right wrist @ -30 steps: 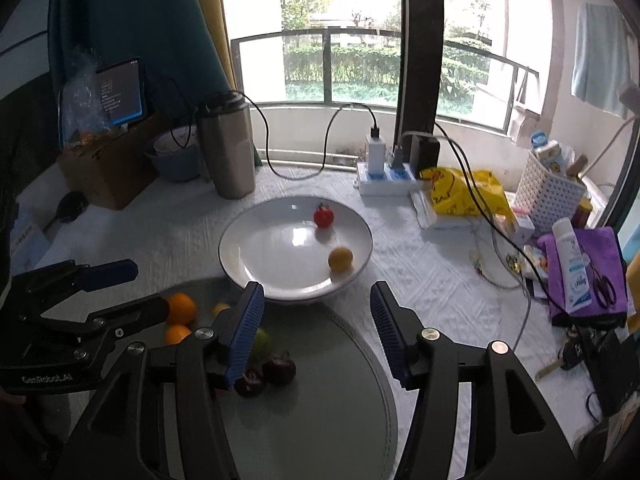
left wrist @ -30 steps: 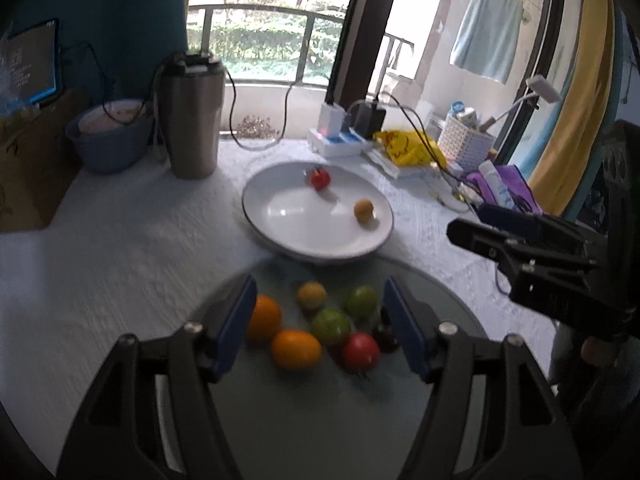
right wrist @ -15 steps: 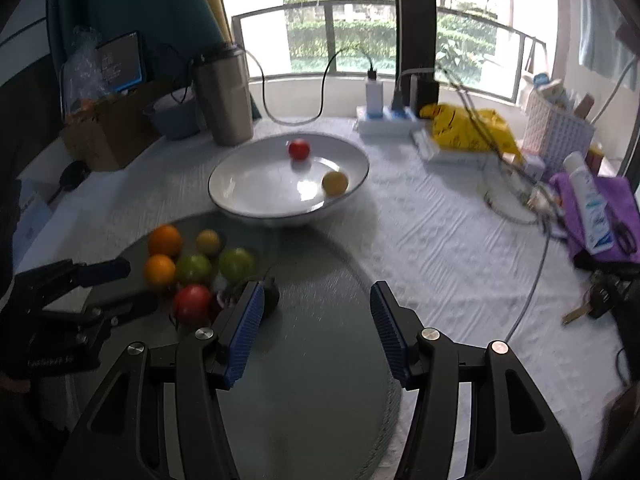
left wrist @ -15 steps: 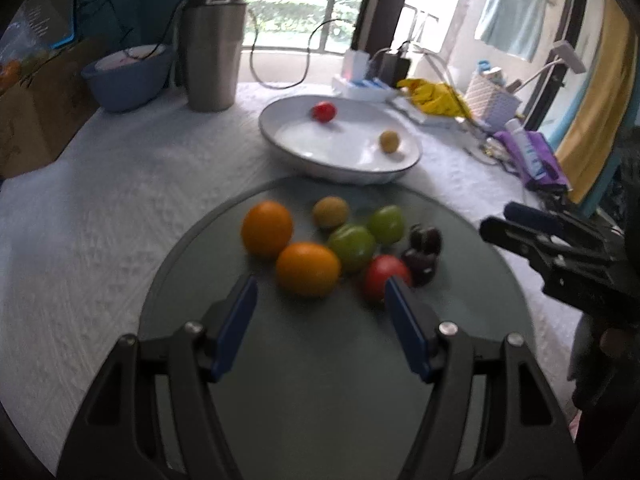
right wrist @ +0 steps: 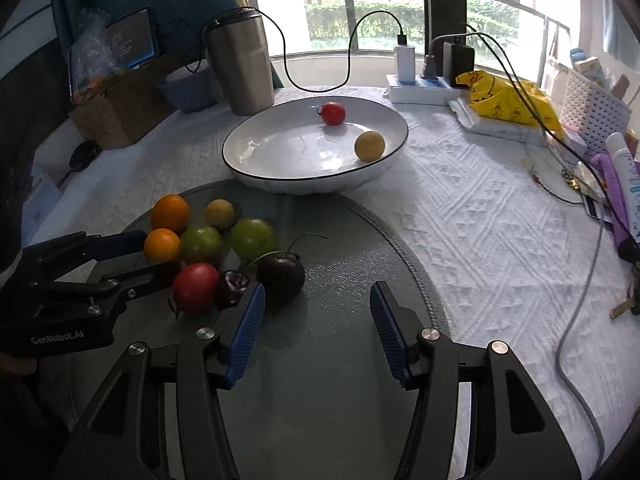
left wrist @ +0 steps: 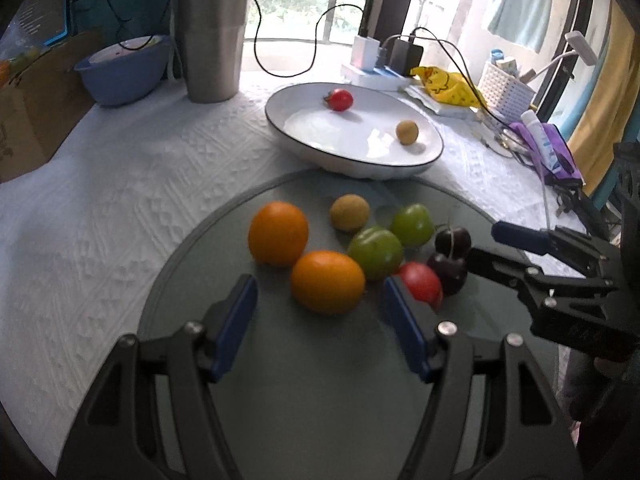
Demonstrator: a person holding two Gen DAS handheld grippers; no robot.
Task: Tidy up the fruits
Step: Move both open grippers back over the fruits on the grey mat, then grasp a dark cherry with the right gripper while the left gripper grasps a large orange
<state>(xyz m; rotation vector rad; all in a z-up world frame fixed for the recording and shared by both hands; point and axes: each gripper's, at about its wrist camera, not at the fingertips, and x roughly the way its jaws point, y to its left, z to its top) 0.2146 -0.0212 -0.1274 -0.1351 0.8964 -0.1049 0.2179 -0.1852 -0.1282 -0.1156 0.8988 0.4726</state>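
Observation:
Several fruits lie on a grey round mat (left wrist: pixel 320 380): two oranges (left wrist: pixel 327 281), two green fruits (left wrist: pixel 375 252), a yellow-brown fruit (left wrist: pixel 349 213), a red tomato (left wrist: pixel 420 282) and two dark cherries (right wrist: pixel 280 276). A white plate (left wrist: pixel 316 148) behind the mat holds a red tomato (left wrist: pixel 339 99) and a yellow fruit (left wrist: pixel 407 132). My left gripper (left wrist: pixel 320 316) is open, low over the mat, just short of the near orange. My right gripper (right wrist: pixel 316 320) is open and empty, its left finger (right wrist: pixel 246 322) beside the cherries.
A steel tumbler (left wrist: pixel 212 36), a blue bowl (left wrist: pixel 124 68) and a cardboard box (right wrist: pixel 120 108) stand at the back left. A power strip with cables (right wrist: pixel 420 88), a yellow bag (right wrist: pixel 508 100), a white basket (right wrist: pixel 592 116) and purple items (right wrist: pixel 616 184) crowd the right side.
Both grippers have come down and forward toward the fruit on the mat. The fruits look nearer and larger. Both stay open and nothing was picked up.

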